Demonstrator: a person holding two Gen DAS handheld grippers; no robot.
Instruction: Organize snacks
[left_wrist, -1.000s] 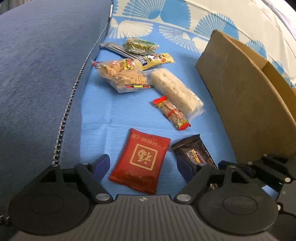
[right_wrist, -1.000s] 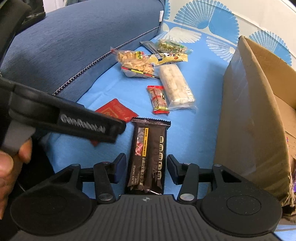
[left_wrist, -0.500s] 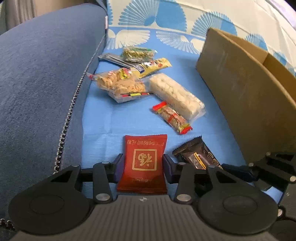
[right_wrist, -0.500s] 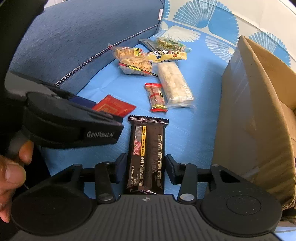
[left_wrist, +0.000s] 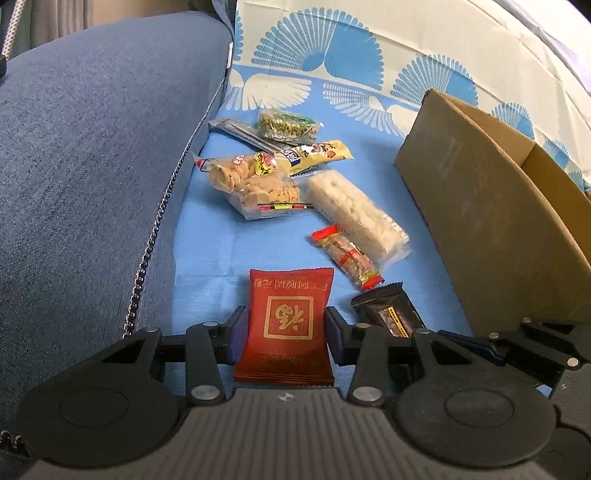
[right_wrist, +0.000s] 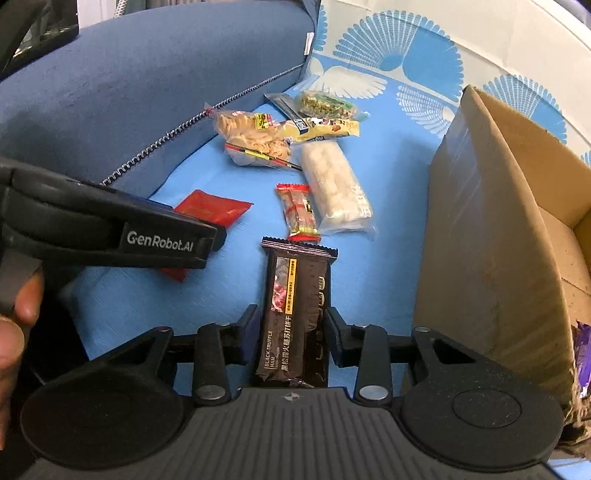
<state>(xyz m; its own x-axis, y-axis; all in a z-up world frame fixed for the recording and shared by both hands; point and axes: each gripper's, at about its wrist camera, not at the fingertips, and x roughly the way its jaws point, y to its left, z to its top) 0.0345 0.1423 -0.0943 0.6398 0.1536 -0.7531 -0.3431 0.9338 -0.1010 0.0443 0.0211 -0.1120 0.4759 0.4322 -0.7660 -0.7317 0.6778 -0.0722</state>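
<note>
Two snacks had been taken in hand, and none of the loose pile had yet been boxed, as far as could be judged. The left gripper (left_wrist: 283, 330) was closed on a flat red foil sachet with a gold square emblem (left_wrist: 287, 325), its blue pads pressed against the packet's two long edges; whether the sachet was lifted clear of the light blue sheet (left_wrist: 207, 258) could not be told. The right gripper (right_wrist: 291, 332) was likewise drawn in against a long dark brown wrapper labelled black truffle ham (right_wrist: 295, 314), held lengthwise between the fingers.

Ahead of both grippers, the rest lay untouched on the sheet: a small red-ended clear stick pack (left_wrist: 347, 254) just beyond the held items, a long clear pack of pale puffed pieces (left_wrist: 354, 214) touching it, and farther off a clear bag of tan round crackers (left_wrist: 251, 184), a yellow bar wrapper (left_wrist: 317, 155), a green-speckled clear pack (left_wrist: 288, 125) and a grey foil strip (left_wrist: 240, 133), overlapping one another.

To the right of both grippers stood the open brown cardboard box (right_wrist: 491, 236). A scrap of purple wrapper (right_wrist: 583, 358) showed at its near corner, so something may already have been inside; the interior was mostly hidden. Two packets were judged ready for transfer, with six left.
</note>
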